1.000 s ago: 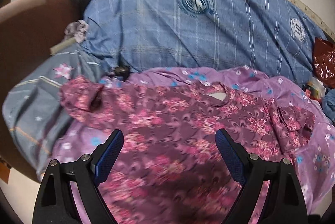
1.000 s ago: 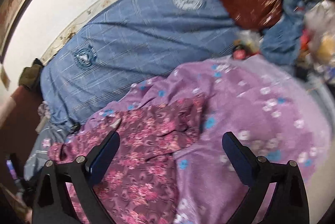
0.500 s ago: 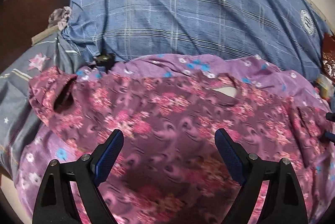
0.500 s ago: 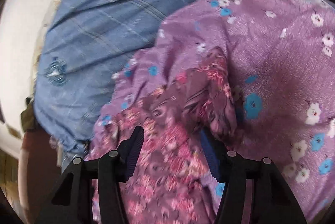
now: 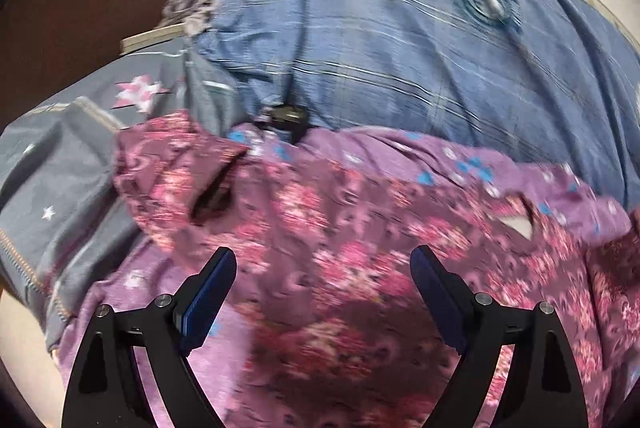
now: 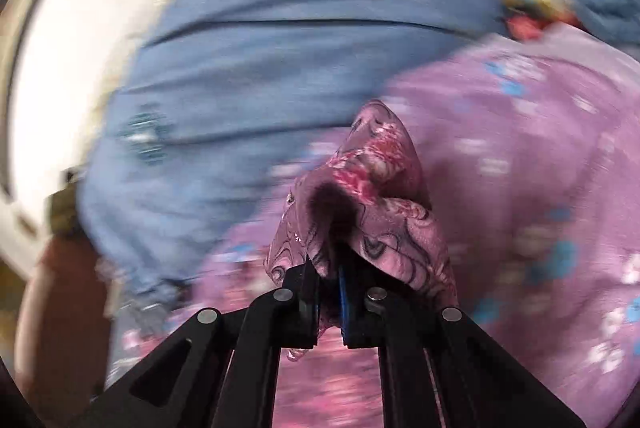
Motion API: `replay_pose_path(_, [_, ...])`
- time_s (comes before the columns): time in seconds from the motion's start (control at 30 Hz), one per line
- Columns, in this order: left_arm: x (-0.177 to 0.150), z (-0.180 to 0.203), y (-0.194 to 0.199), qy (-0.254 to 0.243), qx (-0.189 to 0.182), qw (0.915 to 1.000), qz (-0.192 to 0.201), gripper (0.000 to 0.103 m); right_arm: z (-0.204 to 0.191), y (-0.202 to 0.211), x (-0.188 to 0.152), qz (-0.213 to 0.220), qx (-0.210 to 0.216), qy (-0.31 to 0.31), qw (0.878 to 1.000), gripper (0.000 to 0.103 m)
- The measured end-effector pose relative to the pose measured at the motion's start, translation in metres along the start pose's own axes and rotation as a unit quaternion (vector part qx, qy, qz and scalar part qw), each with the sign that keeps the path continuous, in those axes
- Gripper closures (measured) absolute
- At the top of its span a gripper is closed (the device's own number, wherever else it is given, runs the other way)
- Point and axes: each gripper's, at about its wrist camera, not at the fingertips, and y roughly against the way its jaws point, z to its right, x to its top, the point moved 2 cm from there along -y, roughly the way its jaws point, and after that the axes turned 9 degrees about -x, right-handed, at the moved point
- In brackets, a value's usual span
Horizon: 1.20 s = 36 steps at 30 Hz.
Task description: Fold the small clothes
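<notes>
- Our right gripper (image 6: 328, 280) has just closed and pinches a fold of the floral shirt (image 5: 340, 252).
- Our left gripper (image 5: 322, 268) hangs above it — jaws apart, nothing between them.

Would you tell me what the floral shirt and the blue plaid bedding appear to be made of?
Floral shirt: thin, soft woven cloth, perhaps cotton or rayon, matte; it bunches limply where the right gripper pinches it. Blue plaid bedding: woven cotton-like fabric, matte, finely creased; the fibre cannot be told.

Maroon top (image 5: 340, 252) with pink floral swirls, lilac sheet (image 6: 520, 164) with blue-white flowers, blue plaid duvet (image 5: 400, 40)
</notes>
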Motion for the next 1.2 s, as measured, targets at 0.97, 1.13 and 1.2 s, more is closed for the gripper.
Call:
replay_pose_path(0.97, [0.007,-0.045,-0.016,0.063,-0.021,0.9977,-0.01,0.027,-0.065,-0.09,-0.113,-0.15,-0.051,0.112,0.981,0.072])
replay_pose_path(1.13, [0.003,-0.006,-0.042,0.017,-0.037,0.9988,-0.028,0.033,-0.044,-0.105,-0.116,-0.153,-0.057,0.112,0.98,0.073])
replay_pose_path(1.2, [0.001,0.007,-0.057,0.002,-0.032,0.9985,-0.044,0.036,-0.037,-0.11,-0.117,-0.154,-0.063,0.114,0.98,0.073])
